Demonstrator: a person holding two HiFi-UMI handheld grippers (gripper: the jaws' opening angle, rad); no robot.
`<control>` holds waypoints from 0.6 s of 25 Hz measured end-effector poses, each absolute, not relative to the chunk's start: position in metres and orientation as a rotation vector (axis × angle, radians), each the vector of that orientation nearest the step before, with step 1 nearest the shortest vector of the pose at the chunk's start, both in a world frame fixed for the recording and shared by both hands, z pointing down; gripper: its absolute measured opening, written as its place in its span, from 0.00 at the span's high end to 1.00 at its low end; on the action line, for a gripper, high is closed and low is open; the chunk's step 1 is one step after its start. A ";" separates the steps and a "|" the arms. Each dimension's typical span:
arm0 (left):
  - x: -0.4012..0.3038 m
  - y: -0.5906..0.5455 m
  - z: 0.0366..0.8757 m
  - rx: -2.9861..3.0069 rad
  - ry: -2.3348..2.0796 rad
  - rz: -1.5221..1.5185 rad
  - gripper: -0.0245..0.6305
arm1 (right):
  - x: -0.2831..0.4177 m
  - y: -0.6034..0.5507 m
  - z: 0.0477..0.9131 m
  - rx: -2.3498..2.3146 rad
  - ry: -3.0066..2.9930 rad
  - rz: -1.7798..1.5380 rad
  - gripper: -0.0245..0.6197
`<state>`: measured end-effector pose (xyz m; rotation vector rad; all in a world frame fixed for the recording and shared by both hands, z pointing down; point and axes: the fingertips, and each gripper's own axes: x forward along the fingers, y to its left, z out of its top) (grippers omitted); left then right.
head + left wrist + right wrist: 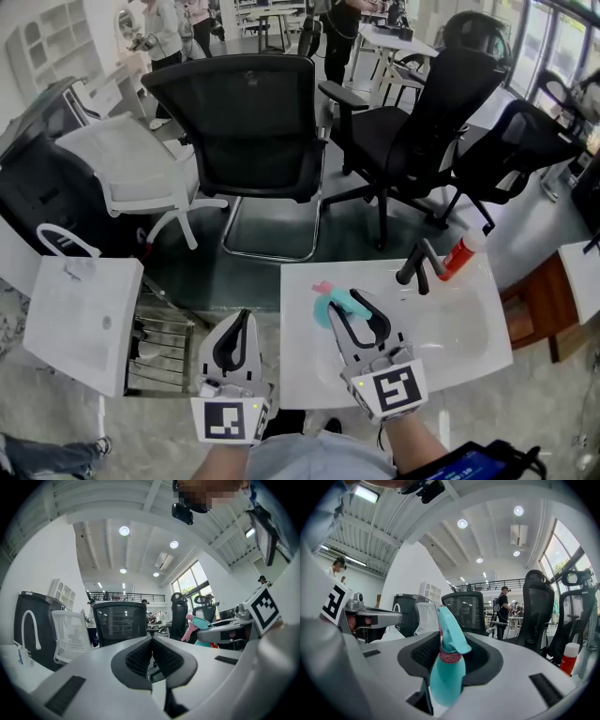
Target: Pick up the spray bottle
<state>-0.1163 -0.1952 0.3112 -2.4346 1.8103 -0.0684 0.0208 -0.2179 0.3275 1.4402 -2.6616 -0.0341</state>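
The spray bottle (pixel 327 309) is teal with a pink trigger and a pink collar. My right gripper (pixel 347 302) is shut on it, holding it above the white tabletop (pixel 469 328). In the right gripper view the bottle (pixel 447 667) stands upright between the dark pads (pixel 423 654), its nozzle pointing away from the camera. My left gripper (pixel 244 317) is to the left of the table's edge, shut with nothing in it; its ribbed pads (pixel 140 657) meet at the tips. The left gripper view also shows the bottle (pixel 202 622) in the right gripper, off to the right.
A black tap-like fitting (pixel 417 267) and a red bottle with a white cap (pixel 462 253) stand at the table's far right. Black office chairs (pixel 244 122) stand behind the table. A white bag (pixel 80 319) and a wire rack (pixel 164 347) are at the left.
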 end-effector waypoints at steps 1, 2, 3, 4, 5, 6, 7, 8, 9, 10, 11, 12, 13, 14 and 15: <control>-0.115 -0.194 0.309 -2.432 1.810 -0.062 0.93 | 0.022 -0.217 0.327 1.439 -2.664 -0.041 0.73; -0.113 -0.193 0.308 -2.431 1.812 -0.055 0.93 | 0.024 -0.215 0.326 1.438 -2.665 -0.046 0.73; -0.112 -0.192 0.306 -2.431 1.814 -0.048 0.93 | 0.024 -0.214 0.324 1.438 -2.666 -0.049 0.73; -0.111 -0.191 0.304 -2.430 1.814 -0.043 0.93 | 0.025 -0.213 0.323 1.438 -2.666 -0.052 0.73; -0.110 -0.190 0.303 -2.429 1.811 -0.041 0.93 | 0.025 -0.211 0.322 1.439 -2.667 -0.057 0.73; -0.110 -0.189 0.303 -2.428 1.807 -0.042 0.93 | 0.025 -0.210 0.321 1.440 -2.668 -0.064 0.73; -0.109 -0.188 0.302 -2.426 1.802 -0.047 0.93 | 0.026 -0.209 0.320 1.442 -2.668 -0.069 0.73; -0.108 -0.187 0.302 -2.424 1.797 -0.055 0.93 | 0.026 -0.208 0.319 1.443 -2.669 -0.072 0.73; -0.108 -0.186 0.302 -2.421 1.794 -0.059 0.93 | 0.027 -0.207 0.319 1.443 -2.669 -0.074 0.73; -0.107 -0.186 0.301 -2.419 1.792 -0.057 0.93 | 0.027 -0.207 0.318 1.442 -2.670 -0.076 0.73; -0.106 -0.185 0.300 -2.418 1.793 -0.051 0.93 | 0.028 -0.206 0.318 1.442 -2.672 -0.079 0.73; -0.105 -0.185 0.299 -2.418 1.797 -0.045 0.93 | 0.029 -0.206 0.317 1.445 -2.675 -0.086 0.73; -0.104 -0.185 0.299 -2.419 1.801 -0.040 0.93 | 0.030 -0.207 0.315 1.450 -2.679 -0.098 0.73; -0.103 -0.185 0.299 -2.419 1.799 -0.040 0.93 | 0.030 -0.207 0.314 1.454 -2.682 -0.110 0.73; -0.102 -0.185 0.298 -2.417 1.794 -0.041 0.93 | 0.031 -0.207 0.313 1.453 -2.684 -0.118 0.73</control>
